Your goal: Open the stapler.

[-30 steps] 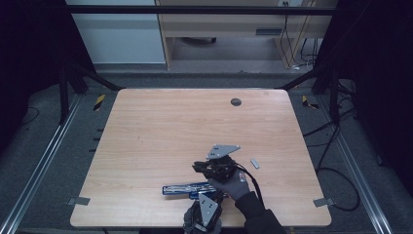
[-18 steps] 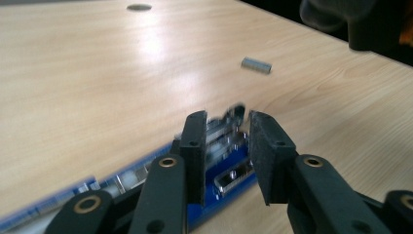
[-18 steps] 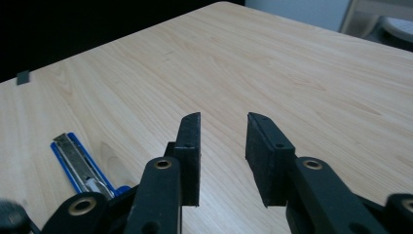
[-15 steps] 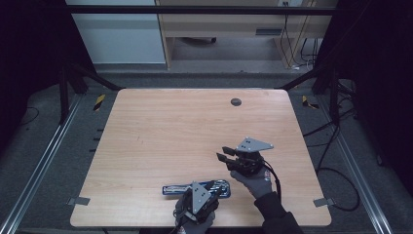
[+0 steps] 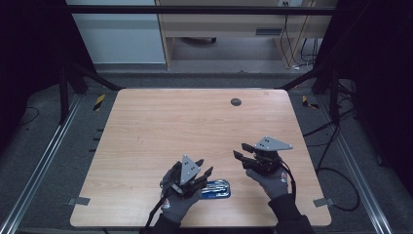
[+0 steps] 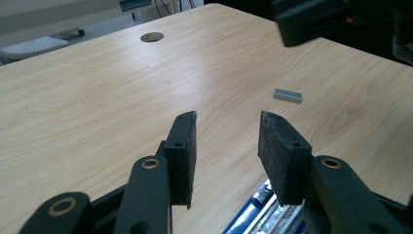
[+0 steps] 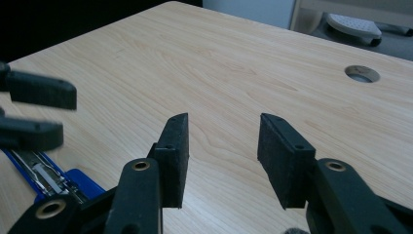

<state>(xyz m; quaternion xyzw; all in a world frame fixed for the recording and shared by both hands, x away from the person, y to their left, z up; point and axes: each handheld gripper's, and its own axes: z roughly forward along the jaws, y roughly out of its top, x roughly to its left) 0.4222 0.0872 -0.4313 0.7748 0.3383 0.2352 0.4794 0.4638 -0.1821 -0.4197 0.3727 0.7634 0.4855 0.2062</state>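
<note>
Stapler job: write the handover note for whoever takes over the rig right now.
Left gripper: open, nothing between the jaws, which have just been opening; it hangs above the blue stapler.
Right gripper: open and empty, jaws also just opening, held over bare table to the stapler's right.
Stapler: lies flat near the front edge, its metal rail showing.
Staple strip: lies loose on the wood, apart from the stapler.
Done: both grippers have let go; nothing is held.
Left: probably the strip goes into the stapler; it is not in yet.
</note>
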